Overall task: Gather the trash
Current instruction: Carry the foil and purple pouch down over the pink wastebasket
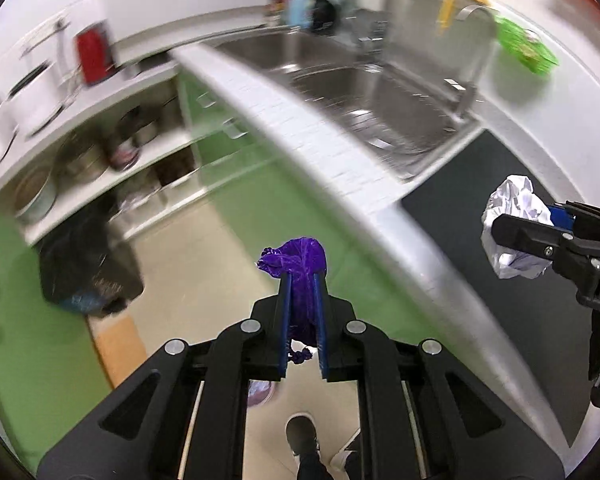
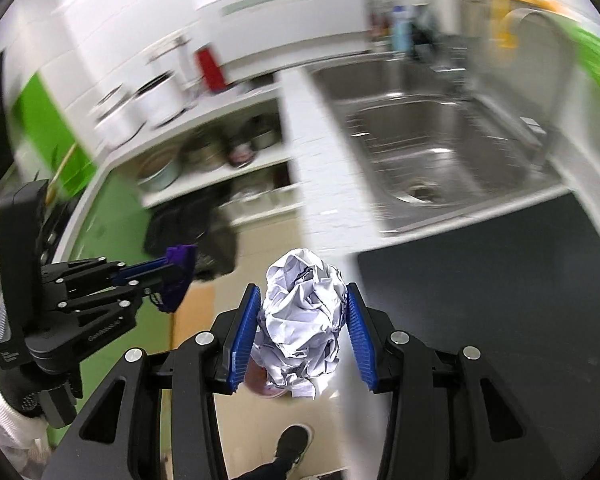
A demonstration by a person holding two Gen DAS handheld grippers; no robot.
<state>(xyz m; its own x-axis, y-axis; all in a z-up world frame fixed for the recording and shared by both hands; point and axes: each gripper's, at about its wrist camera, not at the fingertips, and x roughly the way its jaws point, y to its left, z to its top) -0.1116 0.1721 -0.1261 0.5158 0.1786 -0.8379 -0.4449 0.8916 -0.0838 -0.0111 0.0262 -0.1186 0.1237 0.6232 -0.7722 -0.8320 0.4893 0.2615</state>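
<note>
Left wrist view: my left gripper [image 1: 302,280] was clamped tight on a purple cloth wad [image 1: 302,268], its blue pads [image 1: 285,320] pressed against both sides. The wad's long axis ran along the fingers, its bunched end standing out past the tips and a small tail showing behind the pads. The gripper hung over open floor [image 1: 204,264] in front of the green cabinet fronts [image 1: 284,200]. The white counter edge [image 1: 340,152] crossed the view diagonally to the right of the gripper and apart from it. A black bag [image 1: 84,260] sat on the floor well to the left, below the open shelves [image 1: 100,160]. My right gripper [image 1: 512,236] entered from the right edge over the dark counter mat [image 1: 492,184].

Right wrist view: my right gripper [image 2: 302,320] was partly open, its pads bearing on a crumpled white paper ball [image 2: 304,320]. The ball stood longer along the fingers than across, and overtopped the tips. It hung just off the counter edge, between floor and dark mat, the steel sink [image 2: 440,140] beyond. The left gripper sat well apart at left. A dark shoe [image 2: 294,444] stood below.
</note>
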